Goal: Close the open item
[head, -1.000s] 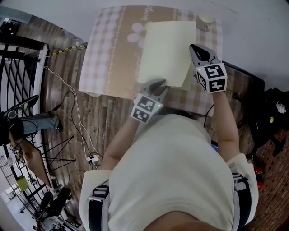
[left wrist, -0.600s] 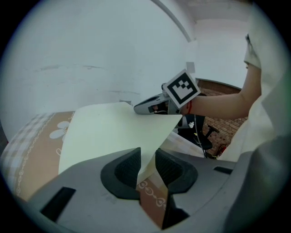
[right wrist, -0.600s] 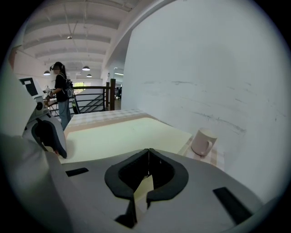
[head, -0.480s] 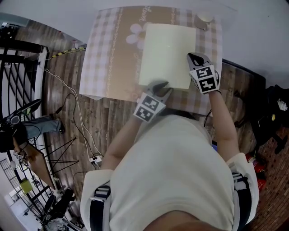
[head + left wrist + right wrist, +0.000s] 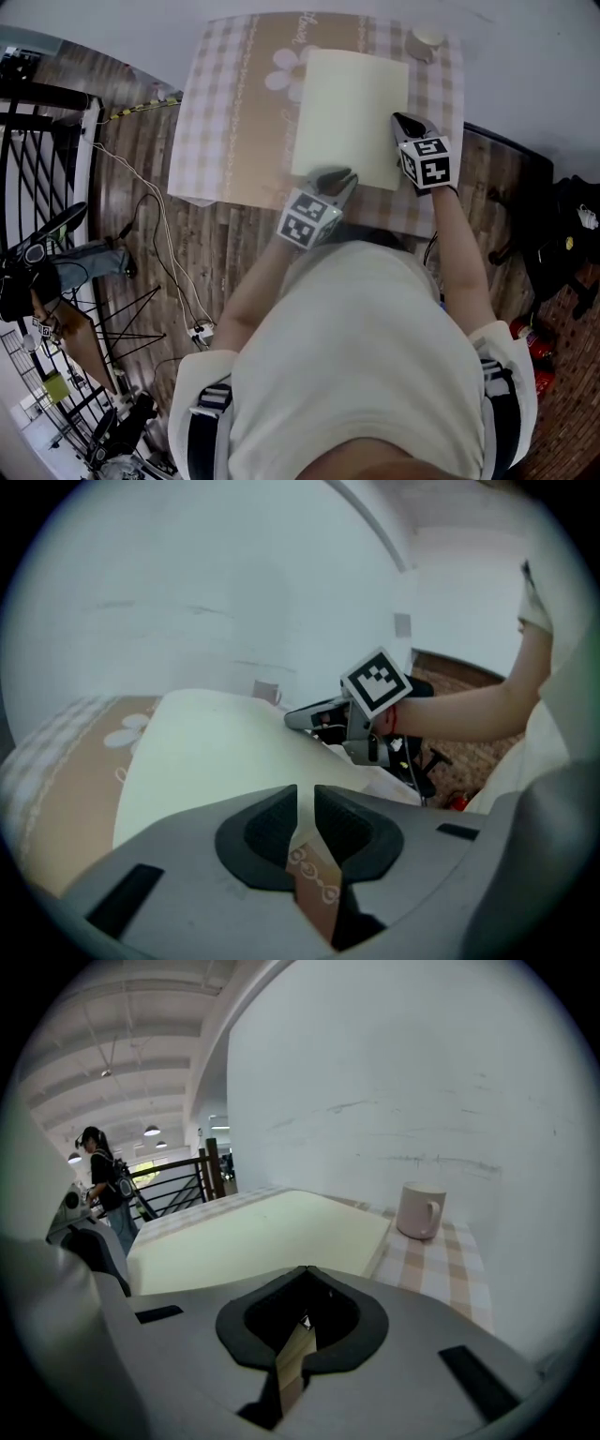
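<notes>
Book (image 5: 349, 117), broad, flat and pale cream, lies shut on the table (image 5: 234, 112) in the upper middle of the head view, on a beige checked cloth (image 5: 211, 141) with a flower print. From above, the mug (image 5: 427, 42) at upper right is only a round top; the right gripper view shows its handle and smooth pinkish wall. The left gripper (image 5: 336, 178), at the book's near edge, is closing its ribbed jaws on nothing. The right gripper (image 5: 408, 124), at the book's right edge, is clenched and empty.

Cream book (image 5: 349, 117), closed, flat
</notes>
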